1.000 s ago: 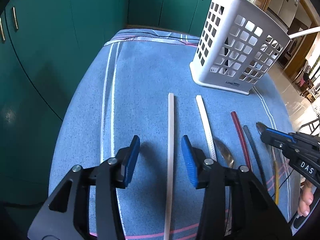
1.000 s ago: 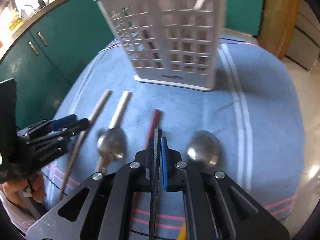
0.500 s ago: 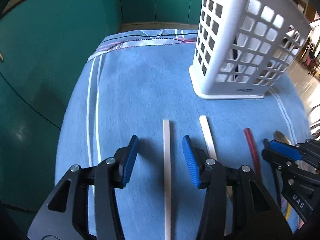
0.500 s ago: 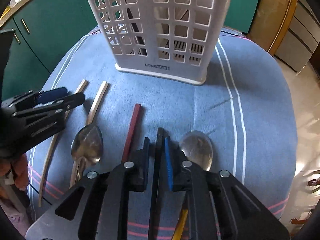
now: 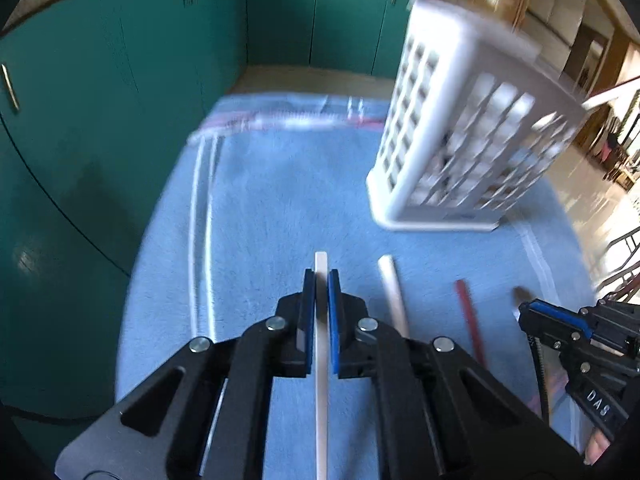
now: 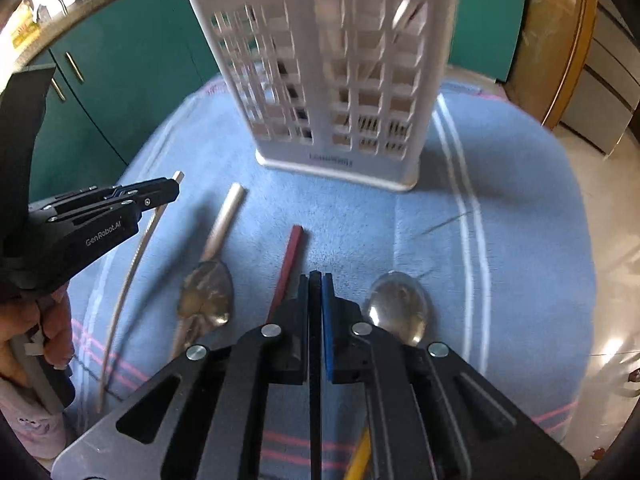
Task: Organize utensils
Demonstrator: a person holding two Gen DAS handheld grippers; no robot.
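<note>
My left gripper [image 5: 321,280] is shut on a long white chopstick [image 5: 321,360]; in the right wrist view that gripper [image 6: 170,190] holds the stick's far end lifted while the stick [image 6: 128,280] slopes down to the cloth. My right gripper [image 6: 318,280] is shut on a thin black chopstick [image 6: 315,380], and shows at the right of the left wrist view [image 5: 528,316]. A white slotted utensil basket [image 6: 332,80] stands upright beyond both; it also shows in the left wrist view [image 5: 460,140].
On the blue cloth [image 6: 500,240] lie a white-handled spoon [image 6: 206,292], a red chopstick [image 6: 290,256], a bare metal spoon [image 6: 396,308] and a yellow stick [image 6: 360,456]. Teal cabinets [image 5: 100,100] stand behind and left of the table.
My left gripper has closed on the white chopstick and raised its far end. My right gripper has closed tighter on the black chopstick. Both views have shifted relative to the basket.
</note>
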